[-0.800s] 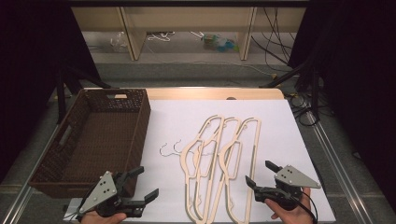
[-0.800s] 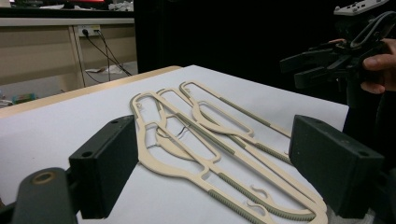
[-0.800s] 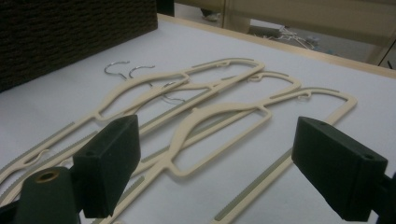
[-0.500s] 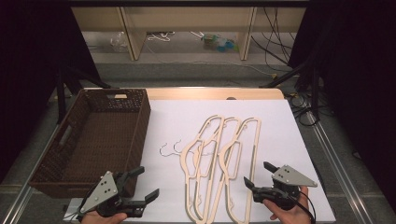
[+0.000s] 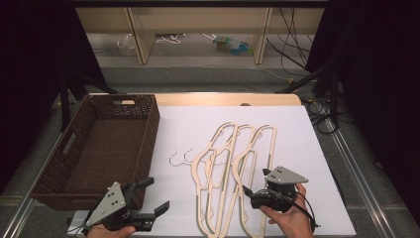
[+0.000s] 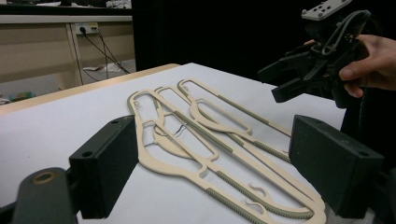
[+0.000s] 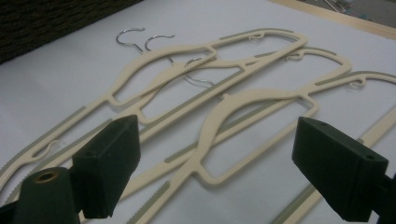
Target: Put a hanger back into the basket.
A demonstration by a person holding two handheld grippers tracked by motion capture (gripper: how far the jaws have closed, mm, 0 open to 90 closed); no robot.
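Hovering at the desk's near edge, both tongs (image 5: 148, 197) (image 5: 249, 194) gaping wide, gripping nothing. Hangers (image 5: 236, 171) lying lengthwise front-to-back, closer to right tongs.

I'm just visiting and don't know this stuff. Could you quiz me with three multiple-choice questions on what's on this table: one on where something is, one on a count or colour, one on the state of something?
1. Where does the brown wicker basket sit relative to the hangers?
A. To their left
B. To their right
C. On top of them

2. How many cream hangers lie on the white table cover?
A. One
B. Three
C. Six

3. What state is the left gripper in?
A. Shut on a hanger
C. Shut on the basket rim
B. Open, holding nothing

Answers:
1. A, since the high view shows the basket at the table's left side, the hangers beside it.
2. B, since three overlapping frames with three metal hooks show in the right gripper view.
3. B, since its jaws stand wide apart with only the hangers beyond them.
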